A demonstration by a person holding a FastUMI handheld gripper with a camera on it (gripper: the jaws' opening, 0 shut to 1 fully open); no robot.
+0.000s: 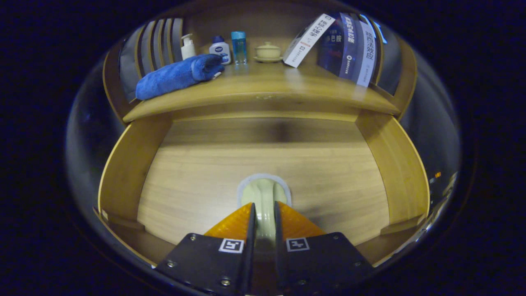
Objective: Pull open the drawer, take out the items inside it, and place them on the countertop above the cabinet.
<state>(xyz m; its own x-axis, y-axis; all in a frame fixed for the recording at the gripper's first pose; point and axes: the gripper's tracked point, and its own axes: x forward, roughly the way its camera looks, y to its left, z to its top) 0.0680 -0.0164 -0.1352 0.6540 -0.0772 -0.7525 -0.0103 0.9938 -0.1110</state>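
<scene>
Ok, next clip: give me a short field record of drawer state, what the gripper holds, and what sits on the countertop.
drawer: wooden drawer pulled open
gripper: gripper shut on pale cream ceramic spoon, inside the drawer
countertop: wooden countertop bears rolled blue towel, white pump bottle, white blue-capped bottle, clear blue bottle, cream lidded cup, leaning books

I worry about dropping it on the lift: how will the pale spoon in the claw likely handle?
The spoon looks glazed, so probably stiff, slippery and breakable. The claw pinches only its narrow handle, so the bowl end, beyond the fingertips, may sag or swivel. It lies alone in the open drawer, so nothing should snag it.
</scene>
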